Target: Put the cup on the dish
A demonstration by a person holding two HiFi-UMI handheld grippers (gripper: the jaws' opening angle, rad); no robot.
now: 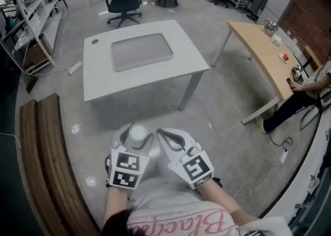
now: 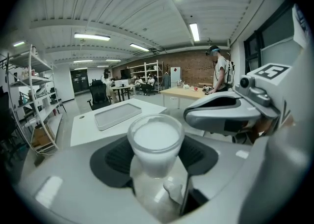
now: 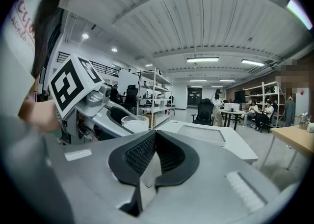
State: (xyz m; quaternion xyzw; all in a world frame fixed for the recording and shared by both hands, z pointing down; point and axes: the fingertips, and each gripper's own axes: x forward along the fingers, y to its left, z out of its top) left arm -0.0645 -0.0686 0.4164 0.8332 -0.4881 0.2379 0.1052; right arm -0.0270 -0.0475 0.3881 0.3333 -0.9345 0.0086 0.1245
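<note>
Clasping the cup (image 2: pixel 155 142), left gripper (image 1: pixel 135 135) hovers over floor (image 1: pixel 217 105); table (image 1: pixel 98 77) edge ahead.

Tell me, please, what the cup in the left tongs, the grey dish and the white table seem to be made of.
The cup looks like frosted, translucent plastic: milky walls and a thin clear rim. The dish seems to be matte grey plastic or coated metal; its flat, dull surface leaves this open. The table top looks like smooth white laminate, with pale, probably metal legs.
</note>
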